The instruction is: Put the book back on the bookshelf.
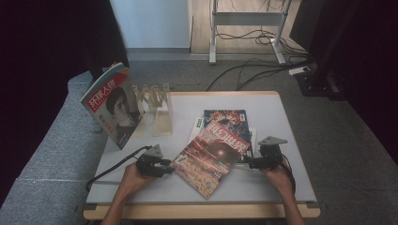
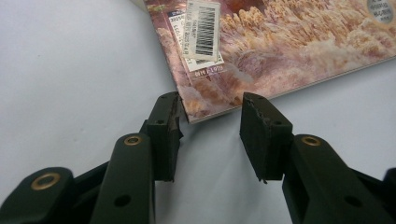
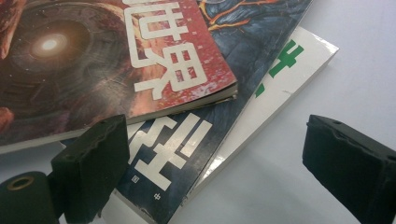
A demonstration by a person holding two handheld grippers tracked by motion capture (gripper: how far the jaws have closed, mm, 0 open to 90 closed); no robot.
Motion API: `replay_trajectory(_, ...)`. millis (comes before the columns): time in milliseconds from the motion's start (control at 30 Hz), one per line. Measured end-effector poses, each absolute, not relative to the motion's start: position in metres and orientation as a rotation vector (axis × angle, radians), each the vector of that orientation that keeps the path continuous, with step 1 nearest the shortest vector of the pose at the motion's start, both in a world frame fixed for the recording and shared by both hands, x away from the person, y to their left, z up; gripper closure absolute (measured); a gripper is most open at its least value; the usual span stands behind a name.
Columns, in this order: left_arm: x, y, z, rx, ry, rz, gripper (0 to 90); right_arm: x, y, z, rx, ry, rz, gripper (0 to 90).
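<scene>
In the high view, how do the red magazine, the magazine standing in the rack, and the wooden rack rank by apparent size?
1. Red magazine, though it is nearer the camera.
2. Standing magazine, close behind.
3. Wooden rack, clearly smallest.

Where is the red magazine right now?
In the high view the red magazine lies askew at the table's near middle, atop the dark blue magazine, between the left gripper at its corner and the right gripper.

A portrait magazine [image 1: 111, 105] leans against a wooden rack [image 1: 152, 96].
</scene>
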State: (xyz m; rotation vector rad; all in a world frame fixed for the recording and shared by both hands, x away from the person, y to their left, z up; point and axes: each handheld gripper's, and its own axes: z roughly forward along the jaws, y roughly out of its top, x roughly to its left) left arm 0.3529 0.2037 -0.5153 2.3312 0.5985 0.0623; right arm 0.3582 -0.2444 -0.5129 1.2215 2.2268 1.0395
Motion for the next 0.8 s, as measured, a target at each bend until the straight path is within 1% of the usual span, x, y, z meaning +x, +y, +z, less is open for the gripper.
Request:
replay_trajectory(267, 0.353, 0.191, -0.516, 2.308, 0.582, 0.039, 57.1, 0.358, -0.245, -0.512, 1.22, 2.232, 1.031, 7.5)
replay_trajectory(367, 0.355, 0.189, -0.517, 2.27, 0.587, 0.008, 56.9, 0.358, -0.248, -0.512, 1.228, 2.225, 1.027, 7.4)
replay_trajectory(533, 0.355, 0.177, -0.516, 2.306, 0.567, 0.042, 56.3, 0.358, -0.252, -0.512, 1.238, 2.22, 1.022, 7.5)
replay_trajectory(800, 0.357, 0.156, -0.513, 2.287, 0.539, 0.04, 54.5, 0.357, -0.257, -0.511, 1.248, 2.205, 1.01, 7.9)
